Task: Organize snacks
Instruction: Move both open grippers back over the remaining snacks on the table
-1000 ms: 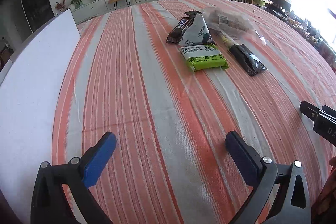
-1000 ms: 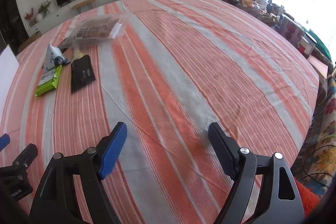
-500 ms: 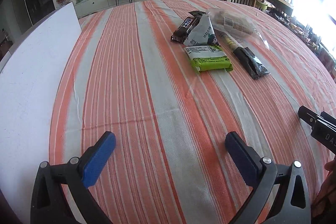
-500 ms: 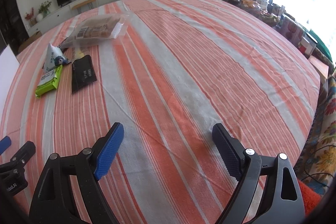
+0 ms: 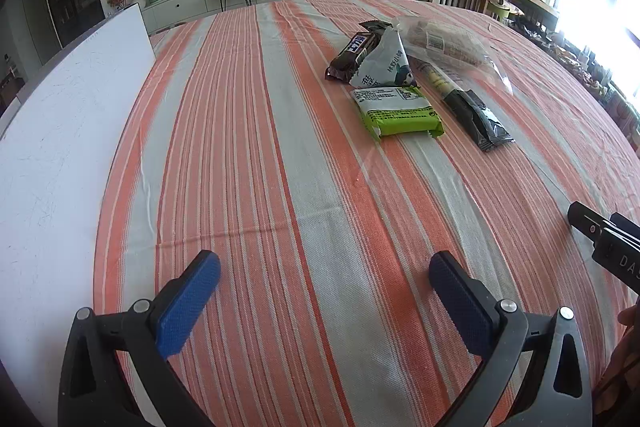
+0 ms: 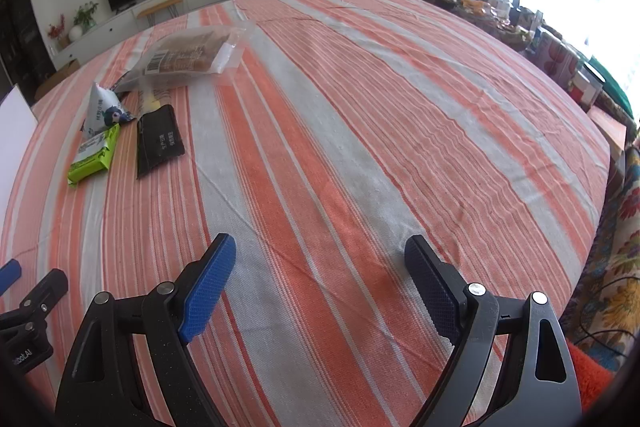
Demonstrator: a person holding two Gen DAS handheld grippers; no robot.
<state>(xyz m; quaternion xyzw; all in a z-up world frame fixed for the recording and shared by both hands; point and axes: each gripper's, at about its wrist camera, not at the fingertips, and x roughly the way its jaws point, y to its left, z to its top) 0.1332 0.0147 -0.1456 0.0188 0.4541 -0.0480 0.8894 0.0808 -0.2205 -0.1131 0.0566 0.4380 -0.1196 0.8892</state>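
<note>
Several snack packs lie in a cluster on the striped tablecloth. A green pack (image 5: 398, 111) (image 6: 94, 155) is nearest, with a black pack (image 5: 476, 119) (image 6: 158, 139) to its right. Behind are a white pouch (image 5: 384, 67) (image 6: 104, 107), a dark brown bar (image 5: 354, 51) and a clear bag of biscuits (image 5: 444, 41) (image 6: 188, 55). My left gripper (image 5: 324, 271) is open and empty, well short of the snacks. My right gripper (image 6: 320, 251) is open and empty over bare cloth, right of the snacks.
A white board (image 5: 60, 131) lies along the table's left side. The striped tablecloth (image 5: 260, 147) covers the table. The right gripper's body (image 5: 608, 247) shows at the left wrist view's right edge. Cluttered furniture and boxes (image 6: 560, 59) stand beyond the table's right edge.
Both grippers have shifted slightly; the left view has tilted up a little and the right has drawn back a touch. Both stay open. The snacks have not moved.
</note>
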